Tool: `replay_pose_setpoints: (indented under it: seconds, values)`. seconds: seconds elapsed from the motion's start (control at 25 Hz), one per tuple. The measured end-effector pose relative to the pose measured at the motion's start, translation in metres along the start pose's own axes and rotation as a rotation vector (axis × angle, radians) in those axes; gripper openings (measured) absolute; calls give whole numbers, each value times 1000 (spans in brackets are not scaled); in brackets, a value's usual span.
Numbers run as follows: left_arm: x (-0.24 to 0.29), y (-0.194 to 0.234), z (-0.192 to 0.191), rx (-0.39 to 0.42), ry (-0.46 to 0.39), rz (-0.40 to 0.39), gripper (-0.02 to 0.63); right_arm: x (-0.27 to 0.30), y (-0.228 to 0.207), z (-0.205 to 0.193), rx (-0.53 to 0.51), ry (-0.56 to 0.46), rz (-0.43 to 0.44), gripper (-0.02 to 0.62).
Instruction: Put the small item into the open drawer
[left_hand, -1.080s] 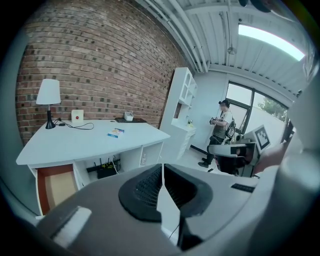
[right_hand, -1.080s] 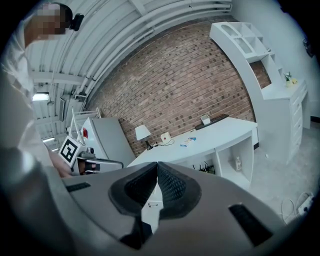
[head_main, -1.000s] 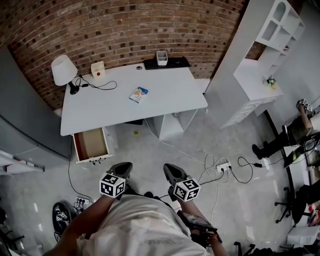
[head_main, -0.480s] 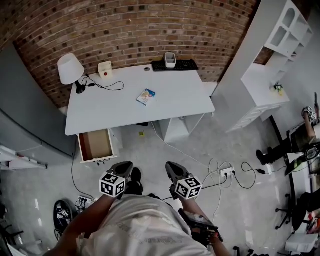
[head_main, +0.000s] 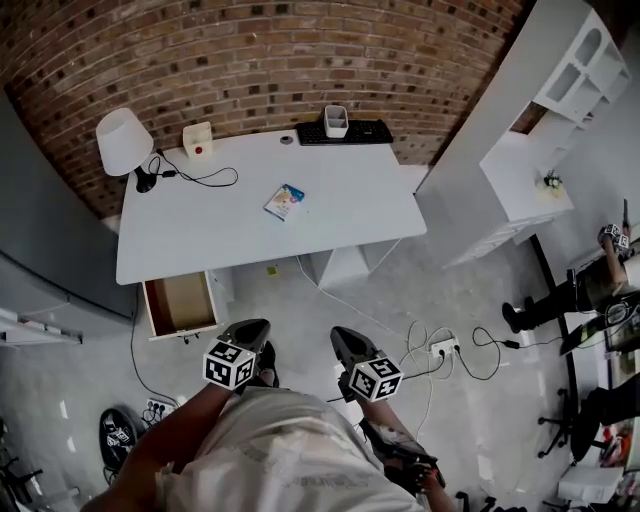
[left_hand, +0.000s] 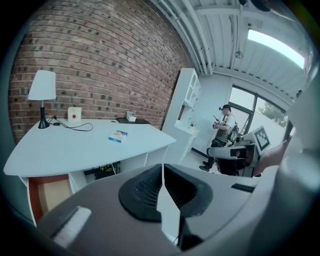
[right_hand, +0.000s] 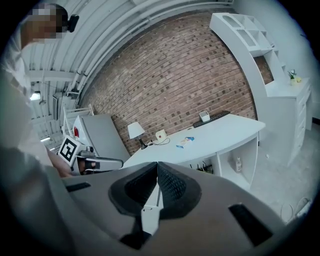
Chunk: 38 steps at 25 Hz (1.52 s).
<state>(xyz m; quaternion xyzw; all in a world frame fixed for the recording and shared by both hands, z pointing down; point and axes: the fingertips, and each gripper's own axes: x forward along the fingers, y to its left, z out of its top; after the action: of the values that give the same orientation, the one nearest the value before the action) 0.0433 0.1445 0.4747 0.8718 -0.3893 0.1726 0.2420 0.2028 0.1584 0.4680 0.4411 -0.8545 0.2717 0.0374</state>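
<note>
The small item, a blue and yellow packet (head_main: 284, 201), lies flat near the middle of the white desk (head_main: 350, 215). The packet also shows in the left gripper view (left_hand: 118, 136) and in the right gripper view (right_hand: 186, 141). Under the desk's left end the drawer (head_main: 180, 305) stands pulled out, its brown inside bare. Both grippers hang close to my body, well short of the desk. My left gripper (head_main: 250, 331) is shut with nothing in it. My right gripper (head_main: 345, 342) is shut and holds nothing too.
On the desk stand a white lamp (head_main: 122, 140), a white box with a red button (head_main: 197, 138), a keyboard (head_main: 340, 131) and a cup (head_main: 336, 119). A white shelf unit (head_main: 540, 120) rises at the right. Cables and a power strip (head_main: 440, 350) lie on the floor. A person (head_main: 600, 270) stands far right.
The head view has shifted, so the desk and drawer sit a little further left in the picture. Both grippers stay shut in the same place near my body.
</note>
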Motion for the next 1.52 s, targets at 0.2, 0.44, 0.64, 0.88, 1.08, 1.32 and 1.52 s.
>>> replay_pose_setpoints:
  seconds: [0.2,0.44,0.64,0.88,1.08,1.32,1.52]
  values:
    - [25,18,22,-6,1,-27,17,21,-16,22,-11,3,-29,6]
    - [51,42,42,-1,20,-67,17,48,-34,45,-5,5,-79,6]
    - [68,62,57,-2,23,-96,17,73,-43,56,-4,17,-107,6]
    - [75,94,64,9,39,-121,17,110,-45,71,-12,9,-131,6]
    - [75,130,74,2,30,-110,17,138,-42,77,-28,9,-149,6]
    - [73,151,78,-19,16,-104,17,156,-32,79,-67,35,-134,6]
    - [74,164,77,-37,16,-90,17,164,-32,85,-81,36,-129,6]
